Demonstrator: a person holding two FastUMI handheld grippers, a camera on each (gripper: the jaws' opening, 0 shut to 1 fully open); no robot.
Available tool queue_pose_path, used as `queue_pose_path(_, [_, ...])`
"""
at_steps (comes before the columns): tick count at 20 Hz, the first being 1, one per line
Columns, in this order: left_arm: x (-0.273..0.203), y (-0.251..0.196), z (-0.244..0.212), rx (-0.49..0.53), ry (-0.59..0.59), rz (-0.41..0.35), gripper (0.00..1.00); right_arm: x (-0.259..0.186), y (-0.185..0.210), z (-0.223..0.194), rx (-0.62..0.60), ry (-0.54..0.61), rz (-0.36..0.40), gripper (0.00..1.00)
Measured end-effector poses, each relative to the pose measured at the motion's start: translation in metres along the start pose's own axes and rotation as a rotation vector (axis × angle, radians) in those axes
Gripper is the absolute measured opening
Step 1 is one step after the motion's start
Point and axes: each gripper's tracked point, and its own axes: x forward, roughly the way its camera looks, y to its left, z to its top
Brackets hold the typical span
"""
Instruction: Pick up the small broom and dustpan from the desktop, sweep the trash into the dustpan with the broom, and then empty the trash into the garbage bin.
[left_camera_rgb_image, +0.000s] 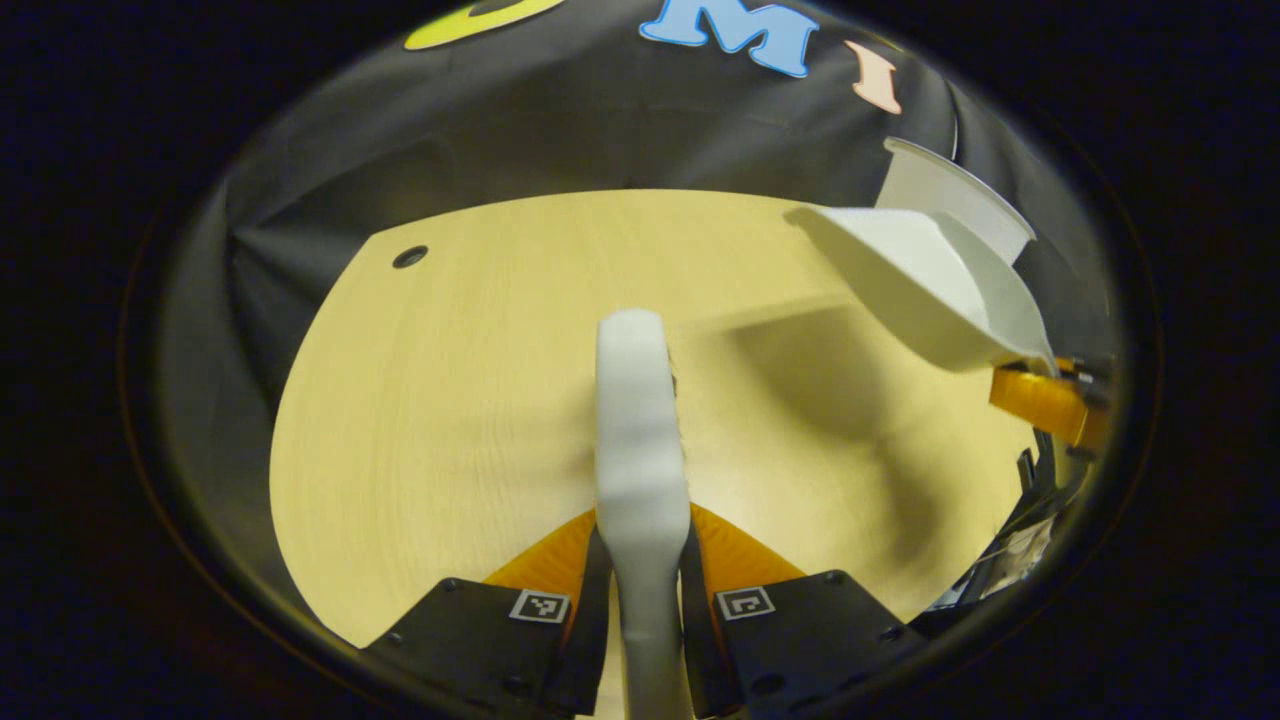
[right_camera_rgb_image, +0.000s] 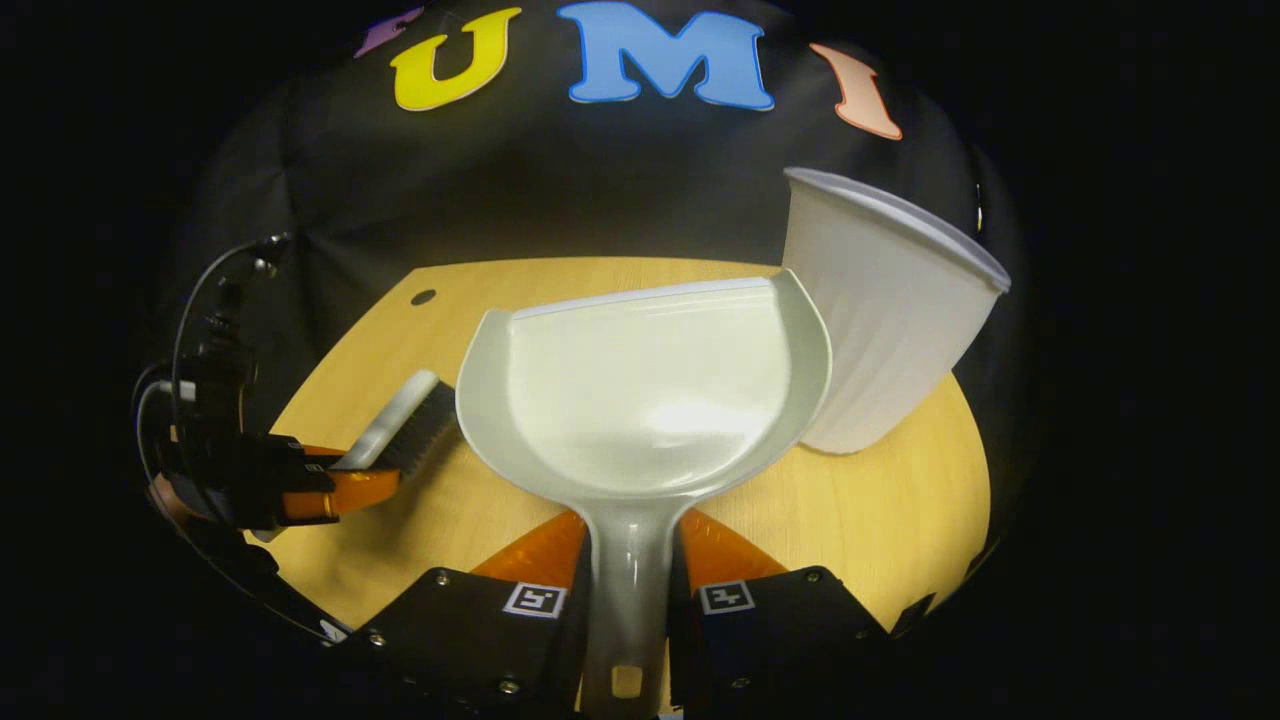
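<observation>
My left gripper (left_camera_rgb_image: 640, 560) is shut on the white handle of the small broom (left_camera_rgb_image: 640, 440), which points forward above the wooden desktop (left_camera_rgb_image: 450, 400). In the right gripper view the broom (right_camera_rgb_image: 400, 425) shows its dark bristles at the left, held by the left gripper (right_camera_rgb_image: 330, 485). My right gripper (right_camera_rgb_image: 632, 560) is shut on the handle of the pale dustpan (right_camera_rgb_image: 650, 390), held up level with nothing visible in its scoop. The dustpan (left_camera_rgb_image: 920, 290) also appears at the upper right of the left gripper view, raised over the desk. The white garbage bin (right_camera_rgb_image: 880, 310) stands just right of the dustpan.
The desktop (right_camera_rgb_image: 880, 520) has a round cable hole (left_camera_rgb_image: 410, 257) near its far left corner. Black cloth hangs behind the desk. A cable (right_camera_rgb_image: 190, 310) runs off the left gripper's body. The bin's rim (left_camera_rgb_image: 950, 190) peeks out behind the dustpan.
</observation>
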Motion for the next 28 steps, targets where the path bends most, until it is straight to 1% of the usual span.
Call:
queue_pose_path(3, [0.002,0.003,-0.009,-0.022,0.023,0.015,0.39,0.018,0.0,-0.031,0.008,0.078,-0.007,0.34])
queue_pose_path(4, [0.001,0.004,-0.011,-0.023,0.029,0.023,0.41,0.022,0.001,-0.036,0.019,0.095,0.0,0.34])
queue_pose_path(6, [0.001,0.007,-0.016,-0.035,0.04,0.03,0.39,0.025,0.003,-0.041,0.052,0.115,0.022,0.34])
queue_pose_path(7, [0.003,0.007,-0.017,-0.036,0.04,0.033,0.41,0.025,0.002,-0.041,0.068,0.123,0.03,0.34])
queue_pose_path(10, [0.007,0.007,-0.02,-0.036,0.037,0.038,0.41,0.026,-0.001,-0.049,0.106,0.143,0.042,0.34])
queue_pose_path(13, [-0.007,0.006,-0.004,-0.045,0.034,0.024,0.41,0.027,-0.001,-0.055,0.116,0.17,0.036,0.35])
queue_pose_path(15, [-0.012,0.01,0.007,-0.053,0.03,0.022,0.43,0.024,0.0,-0.054,0.128,0.175,0.037,0.35])
queue_pose_path(17, [-0.017,0.012,0.008,-0.065,0.02,0.017,0.46,0.02,-0.001,-0.052,0.124,0.164,0.023,0.37])
queue_pose_path(18, [-0.021,0.017,0.005,-0.069,0.019,0.014,0.45,0.021,0.0,-0.052,0.118,0.163,0.02,0.37])
queue_pose_path(20, [-0.033,0.023,0.007,-0.073,0.004,0.01,0.46,0.014,-0.002,-0.05,0.116,0.154,0.002,0.37])
queue_pose_path(21, [-0.039,0.026,0.009,-0.07,-0.006,0.009,0.49,0.011,-0.001,-0.048,0.119,0.153,0.001,0.38])
queue_pose_path(22, [-0.041,0.027,0.011,-0.067,-0.015,0.012,0.5,0.007,-0.001,-0.047,0.124,0.155,-0.005,0.39])
queue_pose_path(23, [-0.046,0.03,0.012,-0.064,-0.02,0.016,0.53,0.004,0.0,-0.045,0.126,0.15,-0.002,0.43])
queue_pose_path(24, [-0.05,0.031,0.012,-0.065,-0.024,0.015,0.58,-0.001,-0.002,-0.044,0.124,0.147,-0.012,0.52])
queue_pose_path(25, [-0.053,0.029,0.013,-0.062,-0.031,0.018,0.63,-0.004,-0.003,-0.041,0.123,0.137,-0.01,0.58])
queue_pose_path(28, [-0.061,0.023,0.021,-0.04,-0.079,0.018,0.81,-0.017,-0.008,-0.036,0.113,0.114,-0.016,0.71])
